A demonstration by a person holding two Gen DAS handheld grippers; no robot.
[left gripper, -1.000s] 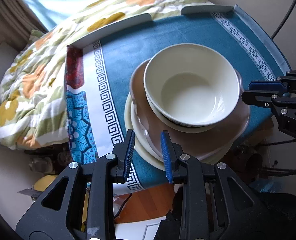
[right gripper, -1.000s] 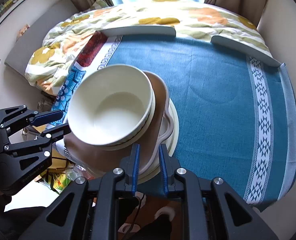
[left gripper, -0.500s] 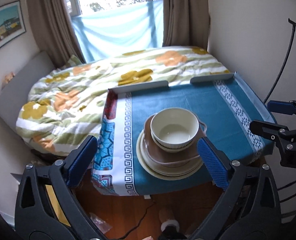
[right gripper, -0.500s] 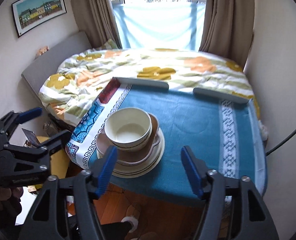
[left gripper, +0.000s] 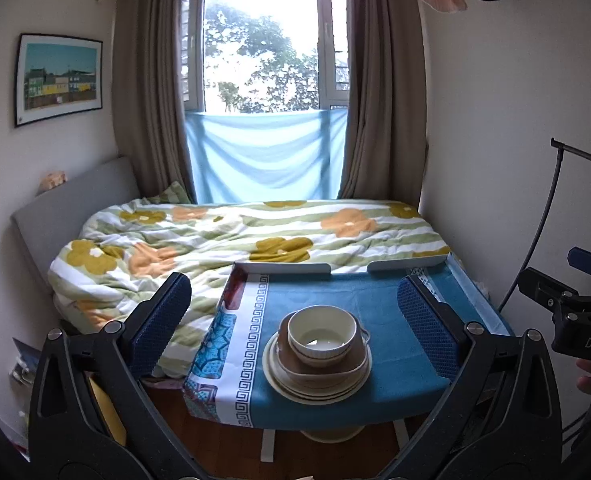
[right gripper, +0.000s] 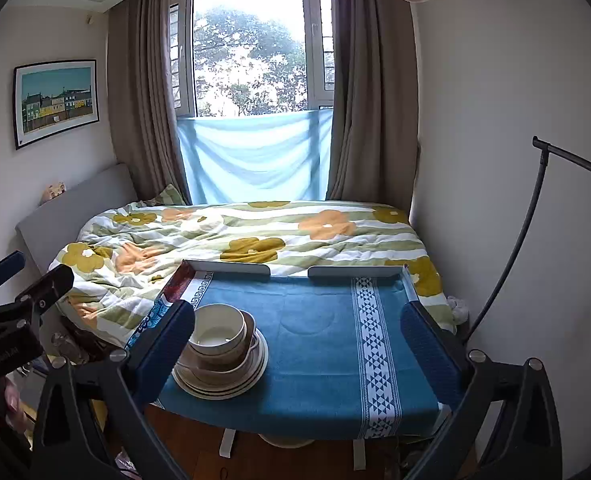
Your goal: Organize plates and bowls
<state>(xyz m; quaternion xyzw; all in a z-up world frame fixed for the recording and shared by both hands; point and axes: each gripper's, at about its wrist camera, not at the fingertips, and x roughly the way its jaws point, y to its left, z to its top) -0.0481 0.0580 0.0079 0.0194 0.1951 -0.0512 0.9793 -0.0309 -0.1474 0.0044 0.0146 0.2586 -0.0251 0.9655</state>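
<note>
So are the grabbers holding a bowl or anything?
No. Both the left gripper and right gripper are open and empty; the bowl sits on the plates.

My right gripper's blue finger [right gripper: 163,344] hides the left edge of the stacked plates [right gripper: 231,380]. Under the bowl [left gripper: 321,334], I cannot count them. Frame edges crop both gripper bodies.

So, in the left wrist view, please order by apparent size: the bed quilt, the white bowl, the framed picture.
1. bed quilt
2. framed picture
3. white bowl, though it looks close to the picture's size.
</note>
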